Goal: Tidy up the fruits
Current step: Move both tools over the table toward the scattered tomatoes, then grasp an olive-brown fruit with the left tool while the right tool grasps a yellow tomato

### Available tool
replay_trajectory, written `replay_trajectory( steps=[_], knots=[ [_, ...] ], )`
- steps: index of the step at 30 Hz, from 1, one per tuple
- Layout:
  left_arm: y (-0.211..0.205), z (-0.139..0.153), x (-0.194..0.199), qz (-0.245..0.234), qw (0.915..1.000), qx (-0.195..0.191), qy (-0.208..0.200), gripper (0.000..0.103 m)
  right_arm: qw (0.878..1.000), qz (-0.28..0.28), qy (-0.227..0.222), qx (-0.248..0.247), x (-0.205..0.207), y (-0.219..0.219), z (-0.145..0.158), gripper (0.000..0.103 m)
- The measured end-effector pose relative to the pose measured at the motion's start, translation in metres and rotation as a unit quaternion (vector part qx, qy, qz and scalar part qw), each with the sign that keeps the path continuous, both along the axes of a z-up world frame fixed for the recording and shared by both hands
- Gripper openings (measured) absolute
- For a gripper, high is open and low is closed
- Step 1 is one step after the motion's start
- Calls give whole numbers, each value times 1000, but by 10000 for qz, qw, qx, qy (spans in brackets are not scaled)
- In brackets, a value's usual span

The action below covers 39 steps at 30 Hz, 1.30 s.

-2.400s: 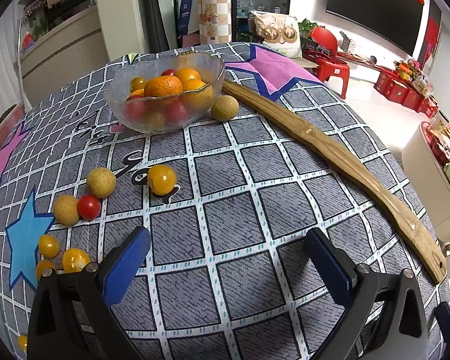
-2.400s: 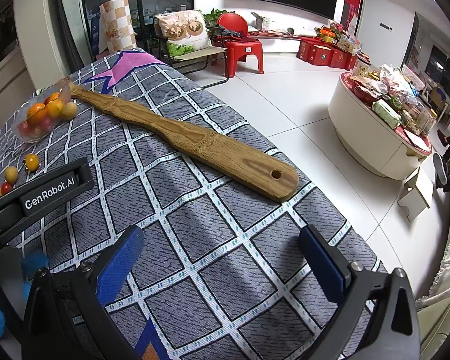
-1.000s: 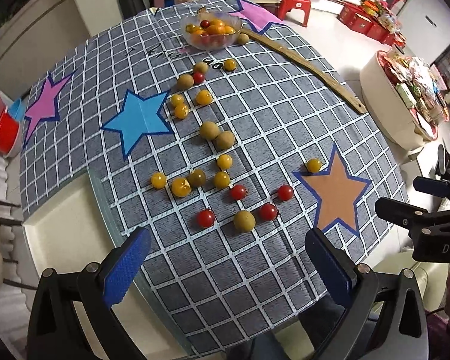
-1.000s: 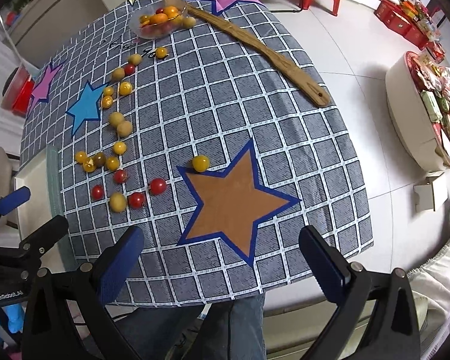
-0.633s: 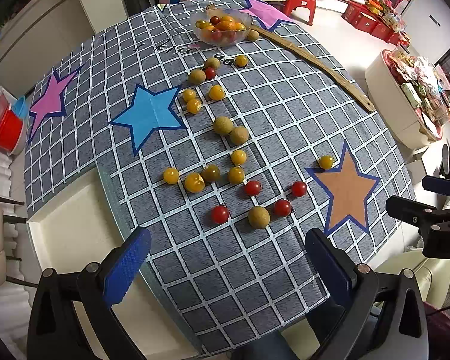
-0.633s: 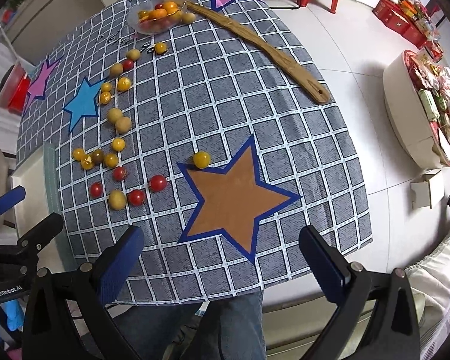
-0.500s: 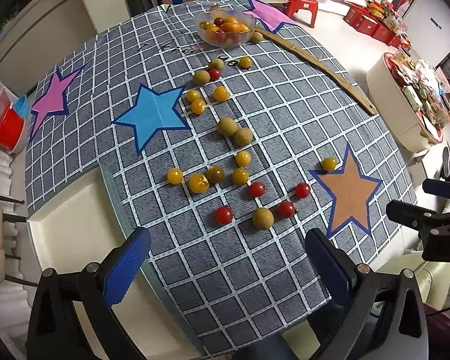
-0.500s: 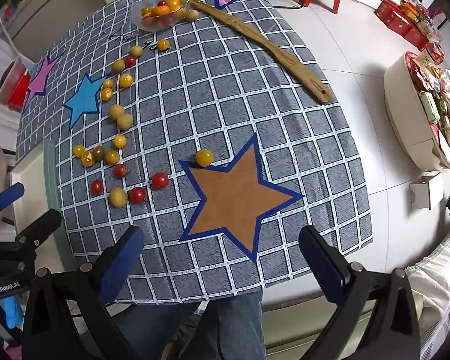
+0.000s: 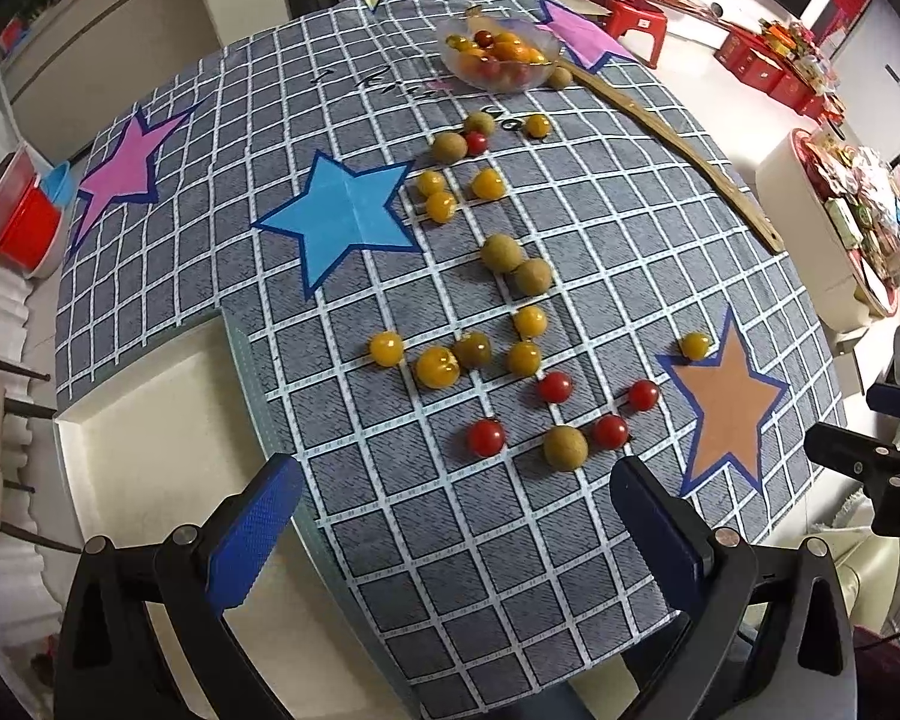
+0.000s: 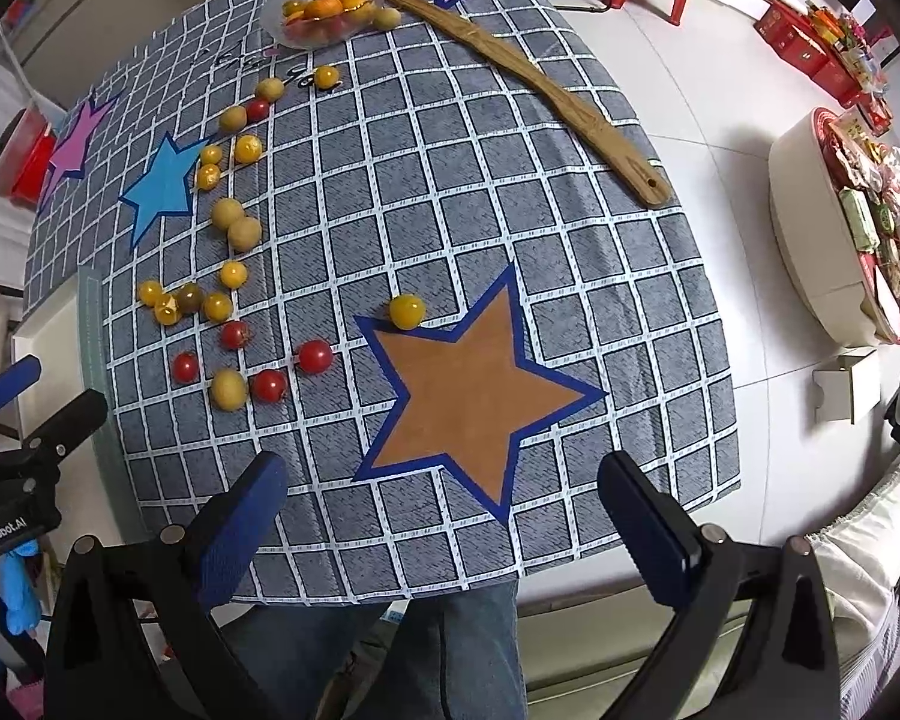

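Several small fruits, red, yellow and brown, lie scattered down the grey checked tablecloth (image 9: 390,510). The nearest are a brown fruit (image 9: 564,447) and a red tomato (image 9: 486,437). A glass bowl (image 9: 498,60) with more fruits stands at the far end. One yellow fruit (image 10: 406,311) rests at the tip of the orange star (image 10: 474,396). My left gripper (image 9: 450,540) hangs open over the near table edge with nothing between its fingers. My right gripper (image 10: 444,522) is open and empty above the table's front edge.
A long wooden paddle (image 10: 528,84) lies along the right side of the table. Blue (image 9: 342,216) and pink (image 9: 126,174) paper stars lie on the cloth. A white tray (image 9: 150,438) sits at the left edge. The person's jeans (image 10: 456,648) show below the table.
Both grippers have drawn a little closer to the table than half a second ago; the fruits look larger. Before that, they pulled far back from the bowl. Both stay open.
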<state>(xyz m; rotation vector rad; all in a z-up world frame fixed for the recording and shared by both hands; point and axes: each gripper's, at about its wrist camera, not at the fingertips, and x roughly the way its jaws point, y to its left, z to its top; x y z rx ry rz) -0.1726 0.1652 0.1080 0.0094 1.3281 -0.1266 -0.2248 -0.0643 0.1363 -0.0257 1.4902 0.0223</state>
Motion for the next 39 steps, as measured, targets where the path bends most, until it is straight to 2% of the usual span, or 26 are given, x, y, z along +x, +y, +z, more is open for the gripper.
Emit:
replay_trajectory(
  steps=[11,17,21,26,30,34,39],
  knots=[
    [30,-16,10,385,9988,312,-16,103,9990,-242,161,331,6,-2,-33,103],
    [35,-36,25,556,9975,429,-2,103,9988,-296,170,349,13,-6,-53,103],
    [36,-45,37,481,9967,634,-124,103,9987,-338,114,352,22,-11,-59,103],
    [34,-53,45,161,9953,919,-269,103,9995,-161,59,259,36,-9,-67,103],
    [36,-58,51,103,9957,868,-301,103,9998,-15,-16,207,48,-3,-72,102],
    [40,-59,63,387,9969,642,-248,103,9996,-54,-76,248,63,-1,-77,101],
    [19,-54,78,278,9976,499,-379,103,9995,-23,-155,262,105,5,-83,101]
  ],
)
